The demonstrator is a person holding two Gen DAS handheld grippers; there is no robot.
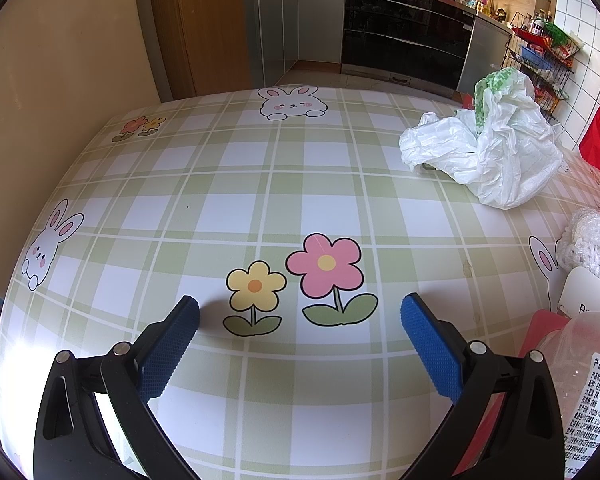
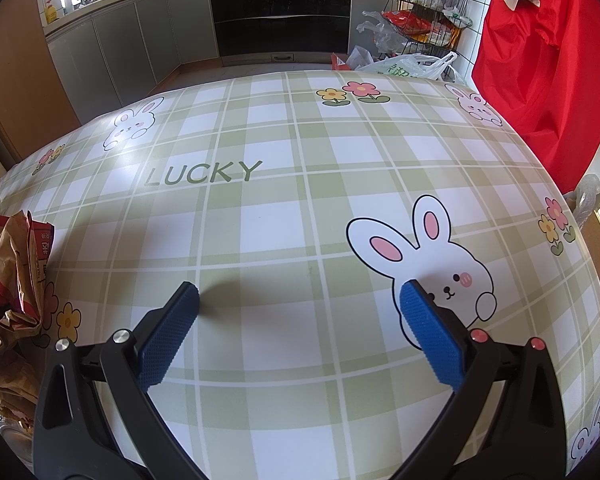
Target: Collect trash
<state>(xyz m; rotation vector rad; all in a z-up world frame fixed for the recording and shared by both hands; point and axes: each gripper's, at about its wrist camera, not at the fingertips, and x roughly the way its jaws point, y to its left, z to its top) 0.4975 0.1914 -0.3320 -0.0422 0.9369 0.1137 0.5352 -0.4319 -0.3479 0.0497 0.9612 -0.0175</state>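
Both grippers, left (image 1: pixel 300 314) and right (image 2: pixel 299 300), hover fingers wide, empty; next, reach the crumpled white plastic bag (image 1: pixel 488 152) on the green-checked table (image 1: pixel 236 184)

Crumpled brown wrapper (image 2: pixel 12 280) and labelled clear bag (image 1: pixel 588 392) — both edge-cropped.

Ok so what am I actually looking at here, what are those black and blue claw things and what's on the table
Each picture comes from a camera mounted on a handheld gripper, looking out along its two fingers. A person holds one in each hand; there is no robot arm. The left gripper and right gripper are both open and hold nothing. Below them is a table under a checked cloth printed with bunnies and flowers. The left view shows a crumpled white plastic bag, bubble wrap and a clear labelled packet. The right view shows a crumpled brown snack wrapper at its left edge.
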